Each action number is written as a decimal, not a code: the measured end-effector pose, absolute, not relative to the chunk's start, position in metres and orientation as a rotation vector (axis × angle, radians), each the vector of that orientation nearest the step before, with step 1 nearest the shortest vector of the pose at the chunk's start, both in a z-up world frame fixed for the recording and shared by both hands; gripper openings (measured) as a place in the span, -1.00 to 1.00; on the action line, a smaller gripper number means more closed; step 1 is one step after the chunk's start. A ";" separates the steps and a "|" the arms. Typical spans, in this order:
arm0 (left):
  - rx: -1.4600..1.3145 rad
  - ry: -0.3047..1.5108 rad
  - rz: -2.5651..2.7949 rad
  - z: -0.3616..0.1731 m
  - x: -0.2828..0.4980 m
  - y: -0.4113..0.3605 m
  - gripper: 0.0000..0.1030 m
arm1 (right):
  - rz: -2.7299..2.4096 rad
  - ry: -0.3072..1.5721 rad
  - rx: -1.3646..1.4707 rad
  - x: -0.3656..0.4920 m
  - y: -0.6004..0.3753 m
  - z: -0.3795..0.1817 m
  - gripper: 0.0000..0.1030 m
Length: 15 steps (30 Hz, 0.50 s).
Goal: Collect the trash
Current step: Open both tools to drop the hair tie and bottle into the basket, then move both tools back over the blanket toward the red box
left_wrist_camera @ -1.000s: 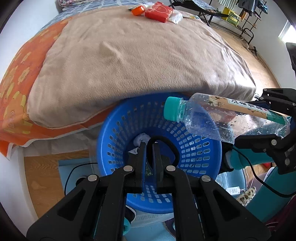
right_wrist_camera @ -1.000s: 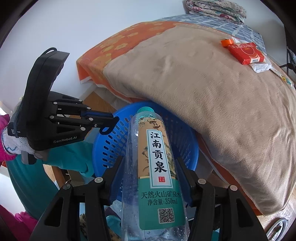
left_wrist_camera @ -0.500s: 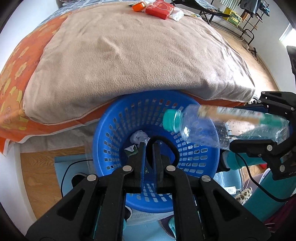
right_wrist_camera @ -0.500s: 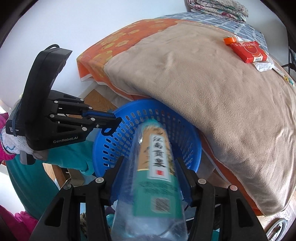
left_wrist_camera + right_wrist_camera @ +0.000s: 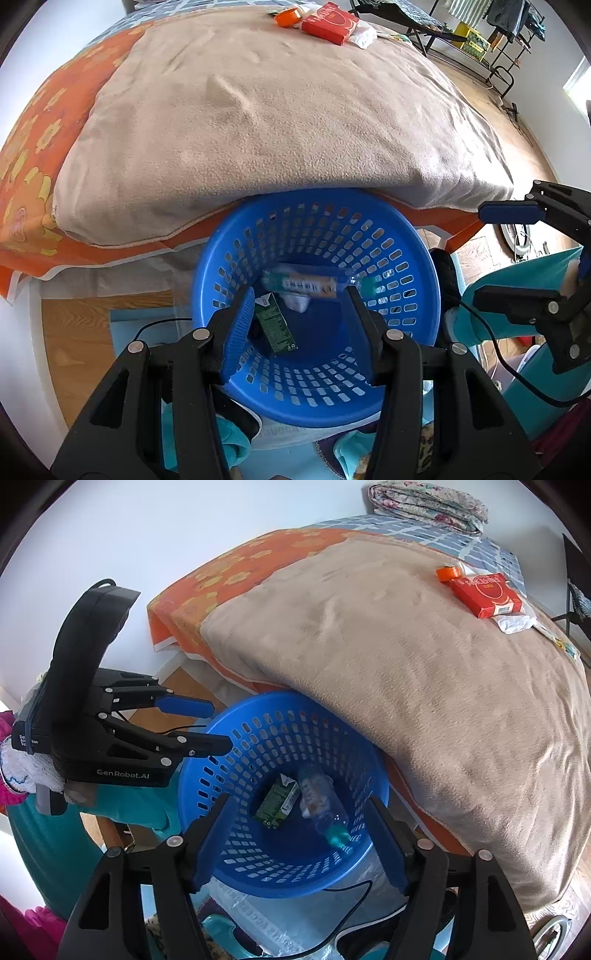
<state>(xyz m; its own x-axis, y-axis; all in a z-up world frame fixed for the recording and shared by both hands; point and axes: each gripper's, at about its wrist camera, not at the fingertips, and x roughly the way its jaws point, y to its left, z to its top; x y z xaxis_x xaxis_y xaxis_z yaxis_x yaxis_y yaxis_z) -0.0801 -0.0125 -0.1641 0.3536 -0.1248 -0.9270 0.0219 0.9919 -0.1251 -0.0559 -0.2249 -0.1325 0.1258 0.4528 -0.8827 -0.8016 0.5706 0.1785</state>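
The blue plastic basket (image 5: 413,266) (image 5: 280,698) stands on the floor against the bed's edge. Inside it lie a clear water bottle (image 5: 306,286) (image 5: 323,805) with a teal cap, a green carton (image 5: 275,325) (image 5: 277,799) and a white tissue (image 5: 295,302). My left gripper (image 5: 300,332) (image 5: 218,727) hangs over the basket with its jaws opening and nothing between them. My right gripper (image 5: 299,834) (image 5: 491,256) is over the basket's other side, jaws also opening and empty. On the far part of the bed lie a red box (image 5: 328,23) (image 5: 484,592), an orange cap (image 5: 286,16) (image 5: 447,572) and a white wrapper (image 5: 364,35) (image 5: 515,622).
A beige blanket (image 5: 277,122) covers the bed over an orange flowered sheet (image 5: 26,177). A folded quilt (image 5: 428,502) sits at the bed's head. A metal rack (image 5: 491,40) stands at the far right. A black cable (image 5: 347,890) runs under the basket on the wooden floor.
The bottle has dropped from my right gripper into the basket. My left jaws, shut before, have parted, and the green carton now lies in the basket. Both hands stayed in place.
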 end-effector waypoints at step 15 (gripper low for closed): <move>-0.112 1.138 -0.081 -0.139 -0.066 -0.011 -0.03 | 0.861 1.017 -0.312 -0.036 -0.243 -0.105 0.64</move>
<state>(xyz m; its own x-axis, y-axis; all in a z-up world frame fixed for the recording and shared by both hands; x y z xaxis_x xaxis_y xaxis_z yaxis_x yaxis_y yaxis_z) -0.0657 -0.0114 -0.1388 0.4174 -0.1214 -0.9006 0.0075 0.9915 -0.1302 -0.0356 -0.2433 -0.1053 0.2422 0.4810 -0.8426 -0.7519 0.6419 0.1504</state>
